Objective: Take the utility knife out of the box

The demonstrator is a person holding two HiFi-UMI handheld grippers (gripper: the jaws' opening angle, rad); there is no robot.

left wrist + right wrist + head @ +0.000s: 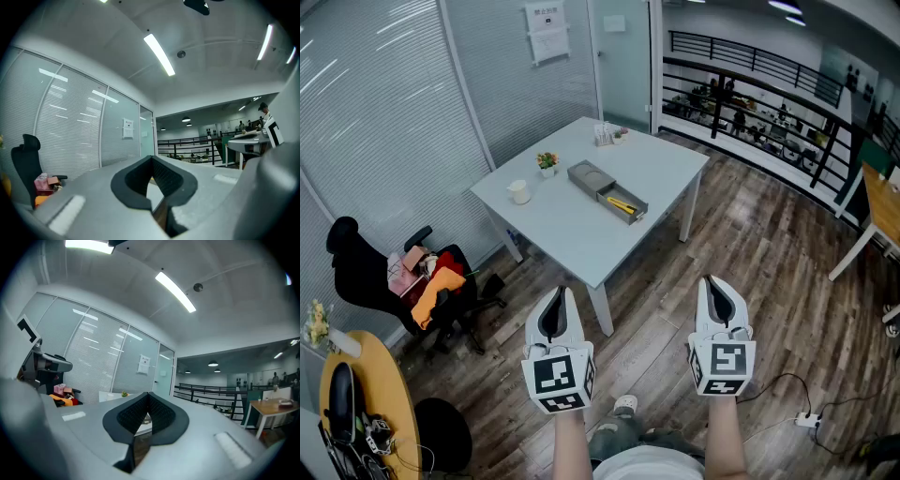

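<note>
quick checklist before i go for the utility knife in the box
1. drawer of box open, utility knife showing: ok
2. knife within reach: not ok, table stands well ahead of both grippers
3. right gripper open for the grasp: not ok, shut and empty
4. left gripper free: ok, shut, holding nothing
5. blade retracted: cannot tell, too small
</note>
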